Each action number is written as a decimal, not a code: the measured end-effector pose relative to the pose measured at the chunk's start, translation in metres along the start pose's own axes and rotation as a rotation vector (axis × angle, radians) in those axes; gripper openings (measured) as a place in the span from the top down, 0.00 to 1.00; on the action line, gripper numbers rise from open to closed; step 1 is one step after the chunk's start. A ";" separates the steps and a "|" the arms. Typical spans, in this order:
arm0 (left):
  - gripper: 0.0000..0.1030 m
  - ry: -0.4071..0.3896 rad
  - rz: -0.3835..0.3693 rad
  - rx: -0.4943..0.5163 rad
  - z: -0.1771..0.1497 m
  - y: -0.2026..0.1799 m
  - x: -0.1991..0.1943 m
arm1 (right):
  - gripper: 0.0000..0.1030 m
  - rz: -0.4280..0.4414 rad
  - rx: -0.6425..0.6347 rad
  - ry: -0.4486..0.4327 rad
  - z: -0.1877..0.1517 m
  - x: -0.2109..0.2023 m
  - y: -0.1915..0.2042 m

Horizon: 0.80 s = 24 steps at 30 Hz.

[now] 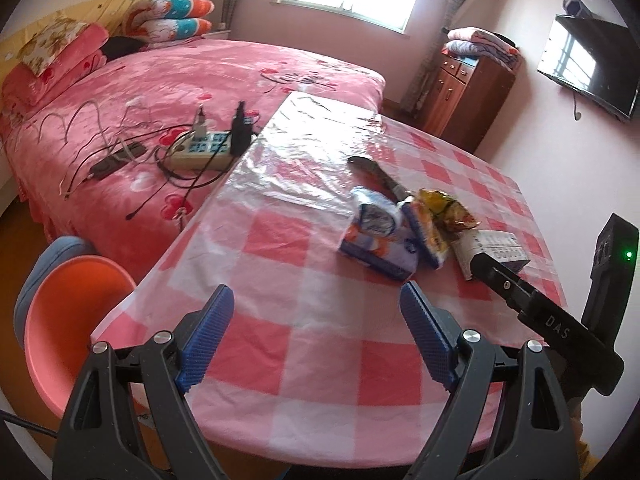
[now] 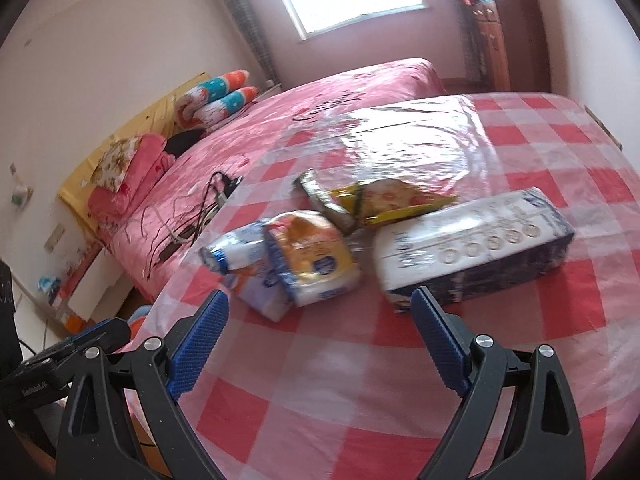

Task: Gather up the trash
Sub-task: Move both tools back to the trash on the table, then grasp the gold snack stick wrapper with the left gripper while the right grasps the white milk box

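Both grippers are spread wide with nothing between the blue pads. Left gripper [image 1: 316,308] sits at lower centre of its frame over bare checkered cloth. Right gripper [image 2: 320,312] sits at lower centre of its frame, just short of the trash.

The trash is in 1 cluster on the table [image 1: 320,360], right of centre in the left view, centre in the right view:
- blue-white wrapper [image 1: 374,236] [image 2: 260,276], crumpled, partly under the next item
- orange-blue snack pack [image 2: 312,260] [image 1: 428,240], leaning on it
- yellow chip bag [image 2: 384,200] [image 1: 444,208], crumpled, behind the pack; whether it holds anything cannot be told
- white and dark blue carton [image 2: 472,244] [image 1: 496,252], lying flat on its side, closed at the visible end, right of the pack; the right gripper's arm covers part of it in the left view
- dark-handled tool [image 1: 380,176], possibly a knife, behind the pile

A clear plastic sheet [image 1: 304,148] lies flat over the far part of the table.

The orange plastic basin [image 1: 68,320] at lower left of the left view sits beside the table edge; its visible interior holds nothing.

The power strip [image 1: 200,150] with plugs lies on the pink bed [image 1: 160,80], upper left.
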<state>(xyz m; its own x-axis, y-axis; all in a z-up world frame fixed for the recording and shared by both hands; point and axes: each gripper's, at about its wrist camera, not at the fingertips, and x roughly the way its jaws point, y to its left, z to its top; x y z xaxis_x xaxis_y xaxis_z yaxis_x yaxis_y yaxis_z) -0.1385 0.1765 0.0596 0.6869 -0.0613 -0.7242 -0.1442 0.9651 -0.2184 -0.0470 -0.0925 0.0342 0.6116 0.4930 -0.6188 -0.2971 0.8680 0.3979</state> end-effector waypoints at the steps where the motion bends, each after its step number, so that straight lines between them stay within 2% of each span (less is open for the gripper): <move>1: 0.17 -0.001 -0.002 0.006 0.001 -0.004 0.001 | 0.11 0.002 0.016 -0.002 0.001 -0.002 -0.005; 10: 0.17 0.007 -0.036 0.073 0.017 -0.041 0.012 | 0.11 0.009 0.208 -0.016 0.010 -0.015 -0.065; 15: 0.17 0.023 -0.082 0.070 0.038 -0.063 0.023 | 0.11 0.016 0.245 -0.020 0.017 -0.016 -0.082; 20: 0.17 0.054 -0.106 0.034 0.063 -0.080 0.047 | 0.19 0.024 0.244 -0.036 0.023 -0.020 -0.087; 22: 0.17 0.068 -0.091 0.020 0.073 -0.085 0.061 | 0.25 0.028 0.247 -0.033 0.024 -0.020 -0.089; 24: 0.17 0.082 -0.079 0.005 0.080 -0.088 0.074 | 0.27 0.026 0.245 -0.034 0.025 -0.018 -0.089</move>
<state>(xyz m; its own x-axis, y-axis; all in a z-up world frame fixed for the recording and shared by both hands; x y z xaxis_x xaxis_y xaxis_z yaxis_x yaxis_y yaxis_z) -0.0180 0.1074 0.0773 0.6352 -0.1577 -0.7561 -0.0882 0.9577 -0.2739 -0.0131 -0.1803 0.0271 0.6312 0.5095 -0.5849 -0.1287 0.8124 0.5687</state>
